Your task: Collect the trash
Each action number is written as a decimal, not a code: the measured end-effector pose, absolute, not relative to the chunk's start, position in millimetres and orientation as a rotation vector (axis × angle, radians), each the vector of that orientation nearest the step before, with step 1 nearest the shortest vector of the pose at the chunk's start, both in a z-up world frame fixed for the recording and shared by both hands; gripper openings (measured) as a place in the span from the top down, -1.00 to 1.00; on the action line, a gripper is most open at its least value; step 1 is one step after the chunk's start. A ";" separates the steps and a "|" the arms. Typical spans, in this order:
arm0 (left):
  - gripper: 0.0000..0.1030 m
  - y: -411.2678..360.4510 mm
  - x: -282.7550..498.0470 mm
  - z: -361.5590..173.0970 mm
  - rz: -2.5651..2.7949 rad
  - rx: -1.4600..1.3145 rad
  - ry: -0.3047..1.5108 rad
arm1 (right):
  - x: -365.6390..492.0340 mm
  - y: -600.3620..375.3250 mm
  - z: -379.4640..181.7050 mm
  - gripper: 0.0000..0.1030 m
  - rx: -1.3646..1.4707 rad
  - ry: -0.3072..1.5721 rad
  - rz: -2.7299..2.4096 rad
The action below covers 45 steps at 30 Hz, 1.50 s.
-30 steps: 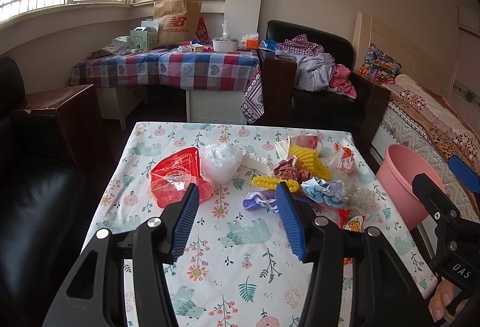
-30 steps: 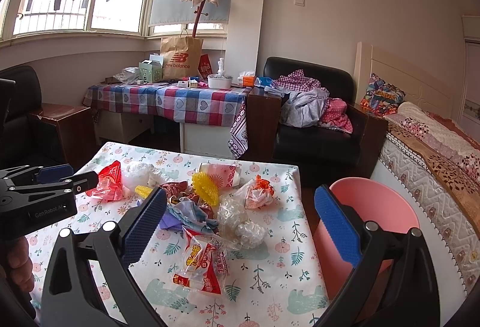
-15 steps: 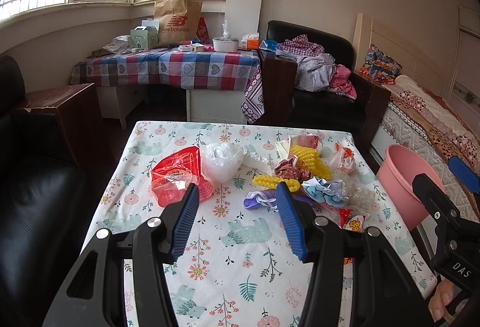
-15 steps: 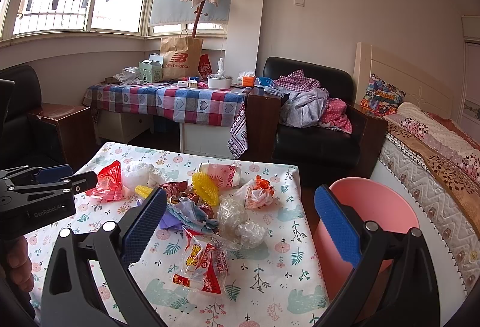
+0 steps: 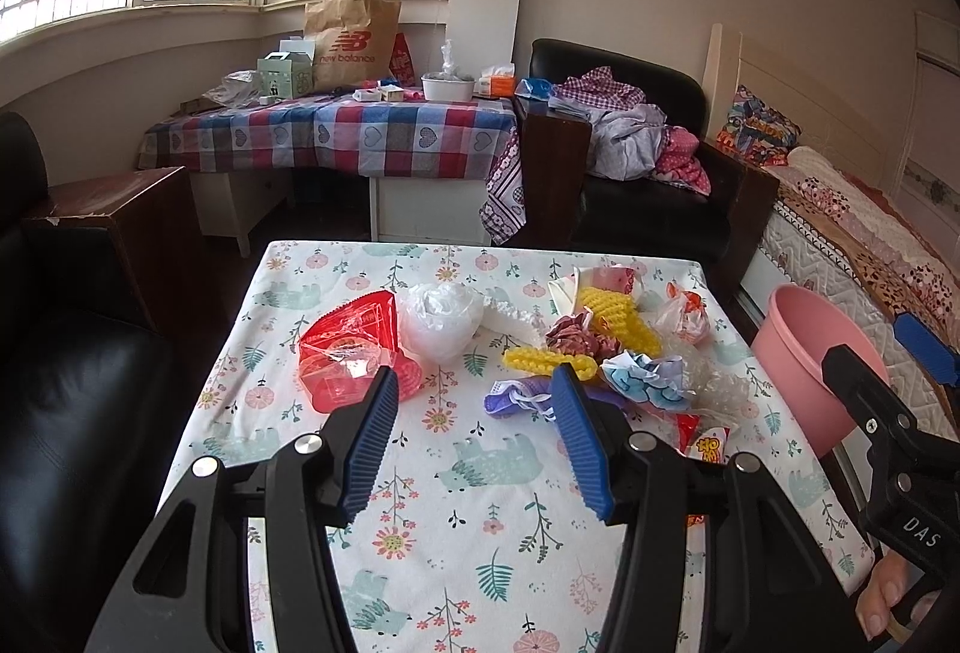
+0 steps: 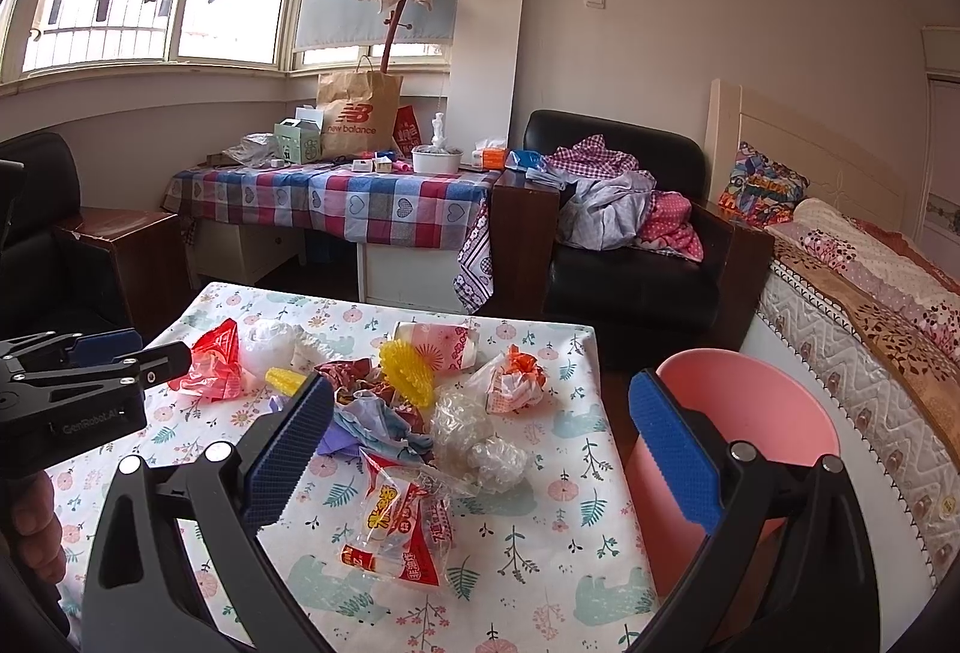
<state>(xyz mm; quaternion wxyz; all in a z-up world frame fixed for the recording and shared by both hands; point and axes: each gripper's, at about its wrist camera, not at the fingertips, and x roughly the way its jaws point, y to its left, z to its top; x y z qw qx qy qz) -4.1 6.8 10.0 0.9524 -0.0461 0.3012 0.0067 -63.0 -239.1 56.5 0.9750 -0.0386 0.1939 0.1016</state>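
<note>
Nothing moved; crinkled plastic wrappers (image 6: 402, 527) heap beside smooth pink bucket (image 6: 744, 413).

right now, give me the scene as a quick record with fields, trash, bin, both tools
surface: table with floral cloth
trash: red plastic bag, white bag, yellow foam net, snack wrapper, clear wrap
bin: pink bucket, beside the table's right edge, looks empty
left tool: open, above table, holding nothing
right tool: open, holding nothing

Crumpled wrappers and plastic bags (image 6: 414, 413) lie heaped on the floral surface (image 6: 540, 551), beside an upright pink bin (image 6: 750, 413).
</note>
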 end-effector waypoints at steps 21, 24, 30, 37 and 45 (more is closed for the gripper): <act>-0.03 5.8 4.6 -12.7 -0.062 -0.103 0.645 | -41.3 -267.8 28.3 -0.93 -0.005 0.489 0.168; -0.03 6.3 4.7 -16.9 -0.120 -0.108 0.652 | -40.2 -270.0 22.4 -0.93 0.000 0.505 0.179; -0.03 5.6 16.4 -27.5 -0.175 -0.125 0.690 | -37.0 -268.1 7.3 -0.70 0.019 0.574 0.266; 0.00 3.7 48.6 -20.4 -0.243 -0.209 0.713 | -30.1 -270.1 3.8 -0.57 0.027 0.593 0.313; 0.03 14.9 84.6 -5.6 -0.144 -0.125 0.688 | -16.1 -284.6 -2.0 -0.51 0.070 0.632 0.309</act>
